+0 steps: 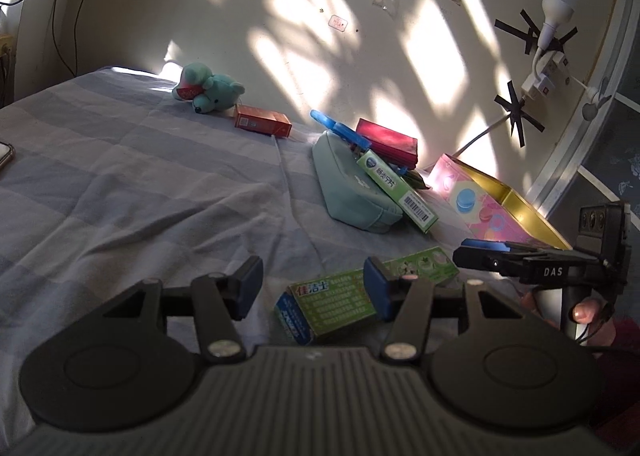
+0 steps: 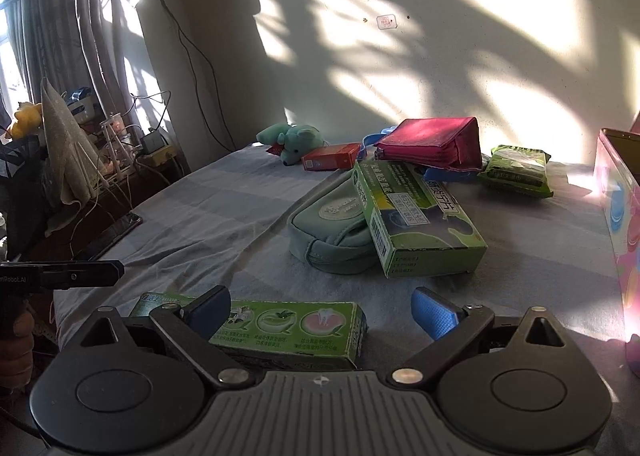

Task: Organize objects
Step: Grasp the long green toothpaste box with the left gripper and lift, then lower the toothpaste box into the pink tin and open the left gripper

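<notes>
Toothpaste box (image 1: 332,302) on bed | left fingers (image 1: 248,288) apart, empty | right fingers (image 2: 434,312) apart, empty

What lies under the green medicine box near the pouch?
The green medicine box leans on the teal pouch, its far end beneath the red wallet. Anything beneath its base is hidden.

Glossy cardboard toothpaste box (image 2: 288,330), matt cotton sheet (image 2: 208,224)
</notes>
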`<state>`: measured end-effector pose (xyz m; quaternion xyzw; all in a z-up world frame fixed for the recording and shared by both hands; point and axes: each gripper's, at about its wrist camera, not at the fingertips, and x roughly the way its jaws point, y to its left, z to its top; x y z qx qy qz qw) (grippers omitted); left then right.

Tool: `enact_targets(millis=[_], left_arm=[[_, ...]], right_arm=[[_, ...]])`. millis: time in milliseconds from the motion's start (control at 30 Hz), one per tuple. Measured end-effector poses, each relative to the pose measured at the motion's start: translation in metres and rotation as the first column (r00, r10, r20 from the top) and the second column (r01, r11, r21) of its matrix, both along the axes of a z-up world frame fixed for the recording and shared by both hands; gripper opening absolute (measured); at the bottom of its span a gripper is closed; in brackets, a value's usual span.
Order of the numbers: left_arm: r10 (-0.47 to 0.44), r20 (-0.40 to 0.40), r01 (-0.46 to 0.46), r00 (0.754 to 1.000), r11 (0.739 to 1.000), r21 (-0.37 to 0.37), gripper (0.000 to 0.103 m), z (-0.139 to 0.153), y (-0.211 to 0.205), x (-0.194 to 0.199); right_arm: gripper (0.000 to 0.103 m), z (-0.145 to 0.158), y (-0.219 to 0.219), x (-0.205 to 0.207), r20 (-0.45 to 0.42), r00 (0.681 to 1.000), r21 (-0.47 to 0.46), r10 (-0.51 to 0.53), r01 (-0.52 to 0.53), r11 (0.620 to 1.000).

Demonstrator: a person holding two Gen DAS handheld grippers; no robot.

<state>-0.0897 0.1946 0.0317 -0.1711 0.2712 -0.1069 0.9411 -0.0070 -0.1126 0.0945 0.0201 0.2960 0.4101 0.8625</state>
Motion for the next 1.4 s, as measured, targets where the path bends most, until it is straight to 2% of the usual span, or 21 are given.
enact_targets(millis=[167,333,367,433,500,533,633,733,867,1033,1167,1267,1400], left_arm=[[-0.025,-0.074,0.023,0.997,1.000,-0.018,0.058,-0.005,-0.009,0.005],[-0.025,-0.152,0.027,0.988,1.000,0.012,0.054,-0.019,-0.019,0.021],[-0.031,-0.173,0.032,0.984,0.999,0.004,0.054,-0.024,-0.019,0.025],[-0.017,-0.163,0.017,0.986,1.000,0.000,0.054,-0.023,-0.021,0.025],[-0.001,-0.145,0.011,0.989,0.998,0.064,0.053,-0.014,-0.029,0.026],[0.001,-0.128,0.012,0.992,0.995,0.095,0.053,-0.008,-0.034,0.026],[-0.049,-0.081,0.060,0.995,0.989,0.133,0.053,0.011,-0.050,0.034],[-0.121,-0.029,0.124,0.992,0.977,0.173,0.054,0.032,-0.084,0.054],[-0.231,0.045,0.215,0.972,0.950,0.227,0.053,0.056,-0.150,0.086],[-0.375,0.108,0.334,0.921,0.900,0.280,0.053,0.073,-0.241,0.125],[-0.455,0.121,0.407,0.882,0.866,0.291,0.053,0.073,-0.303,0.149],[-0.482,0.108,0.438,0.870,0.854,0.282,0.053,0.066,-0.336,0.168],[-0.488,0.066,0.457,0.871,0.850,0.261,0.053,0.053,-0.365,0.188]], right_arm=[[0.098,-0.012,0.009,-0.011,0.006,0.992,-0.105,0.125,-0.124,0.987],[0.094,-0.022,0.027,-0.011,0.029,0.984,-0.187,0.173,-0.165,0.968],[0.090,-0.023,0.030,-0.009,0.028,0.984,-0.188,0.175,-0.167,0.968],[0.081,-0.022,0.033,-0.011,0.064,0.986,-0.208,0.155,-0.139,0.968],[0.071,-0.020,0.029,-0.013,0.073,0.987,-0.210,0.144,-0.126,0.970],[0.070,-0.017,0.025,-0.014,0.076,0.988,-0.199,0.136,-0.119,0.973],[0.069,-0.001,0.001,-0.022,0.162,0.984,-0.174,0.072,-0.044,0.984],[0.068,0.015,-0.028,-0.025,0.239,0.971,-0.153,-0.018,0.056,0.987],[0.068,0.035,-0.085,-0.022,0.349,0.922,-0.148,-0.170,0.233,0.961],[0.068,0.049,-0.166,-0.005,0.404,0.850,-0.163,-0.339,0.431,0.887],[0.068,0.049,-0.221,0.014,0.413,0.804,-0.183,-0.428,0.534,0.826],[0.068,0.042,-0.246,0.027,0.408,0.785,-0.212,-0.466,0.578,0.788],[0.069,0.031,-0.261,0.043,0.403,0.772,-0.267,-0.491,0.613,0.744]])
